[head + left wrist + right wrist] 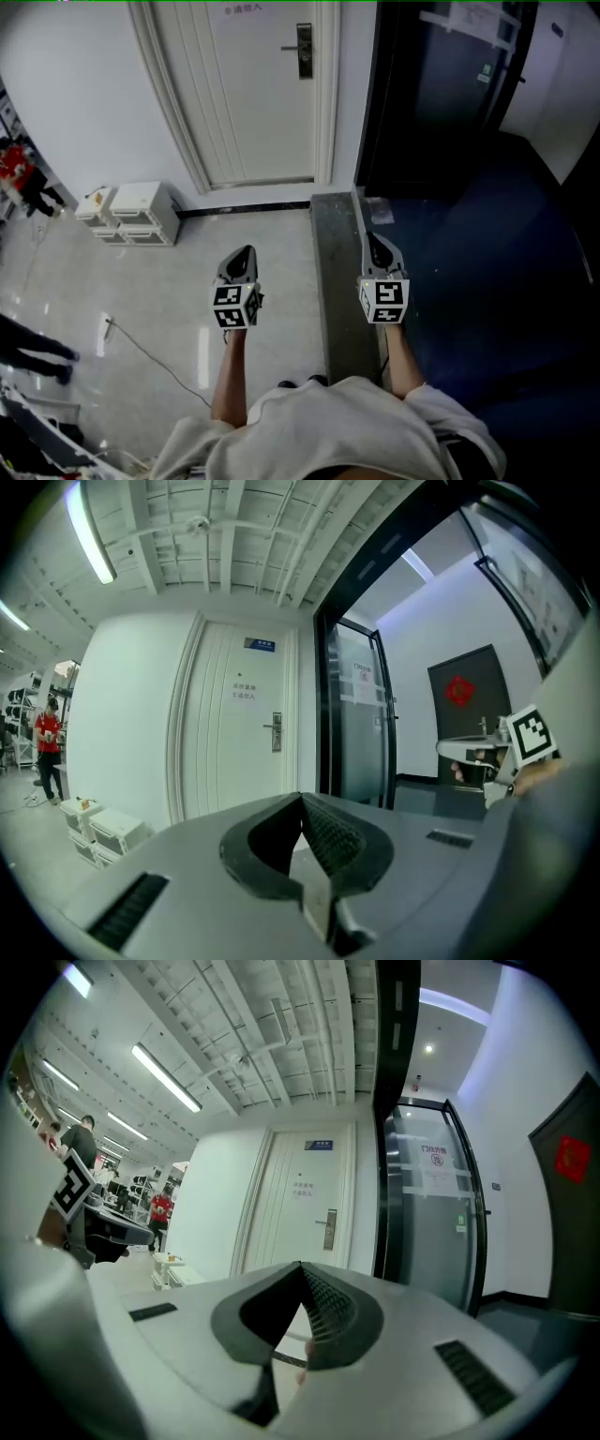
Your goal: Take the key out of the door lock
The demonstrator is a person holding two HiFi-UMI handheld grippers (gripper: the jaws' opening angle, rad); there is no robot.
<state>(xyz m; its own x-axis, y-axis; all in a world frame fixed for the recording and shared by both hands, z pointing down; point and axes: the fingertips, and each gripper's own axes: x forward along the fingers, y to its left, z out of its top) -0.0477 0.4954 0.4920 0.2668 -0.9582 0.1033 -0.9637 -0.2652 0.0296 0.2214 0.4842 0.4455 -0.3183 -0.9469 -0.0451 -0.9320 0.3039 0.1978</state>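
Grey and shut at the tips with nothing between the jaws, our left gripper [246,251] and right gripper [372,236] point forward side by side. The left is over pale floor tiles, the right over a grey threshold strip [337,281]. Farther ahead, well apart from both, stands a white door [253,94] with its dark door lock [305,50] near the right edge — any key there is too small to make out.

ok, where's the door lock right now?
Head view, top centre: the door lock is on the right edge of the closed white door, left of the dark glass door, far ahead of the left gripper and right gripper.
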